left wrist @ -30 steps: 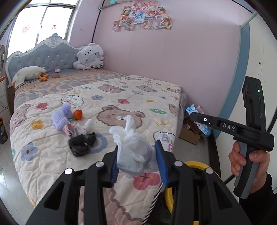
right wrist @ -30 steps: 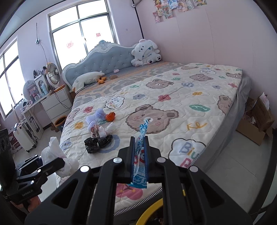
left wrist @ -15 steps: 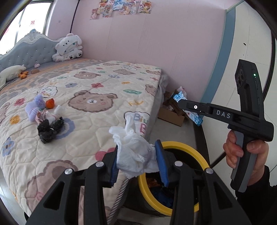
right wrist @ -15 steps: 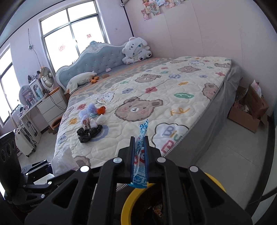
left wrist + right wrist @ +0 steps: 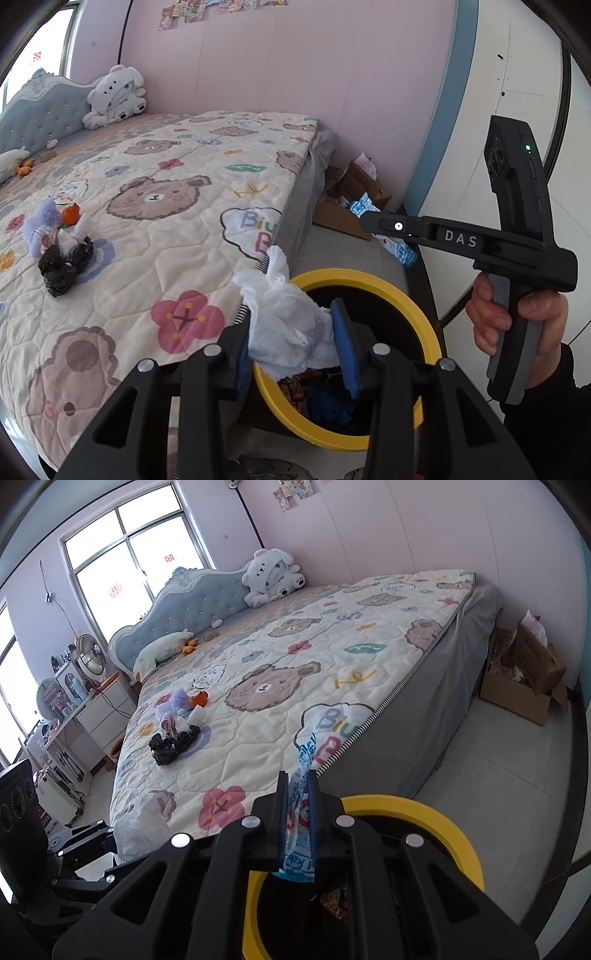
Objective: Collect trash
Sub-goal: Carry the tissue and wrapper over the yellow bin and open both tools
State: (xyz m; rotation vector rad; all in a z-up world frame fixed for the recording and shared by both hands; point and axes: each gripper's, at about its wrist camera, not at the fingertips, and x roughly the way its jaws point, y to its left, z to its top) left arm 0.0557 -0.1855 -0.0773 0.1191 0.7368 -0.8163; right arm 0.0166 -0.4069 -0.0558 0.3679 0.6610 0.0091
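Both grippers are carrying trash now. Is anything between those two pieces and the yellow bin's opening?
Nothing visible. The white plastic bag in the left gripper and the blue wrapper in the right gripper hang at the yellow-rimmed bin, whose mouth is uncovered.

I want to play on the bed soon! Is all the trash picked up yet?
Not yet. Some trash already lies inside the yellow-rimmed bin. Right now the left gripper holds a crumpled white bag over the bin, and the right gripper pinches a blue wrapper above it; neither is dropped. A little pile, with a black bag, waits on the bed.
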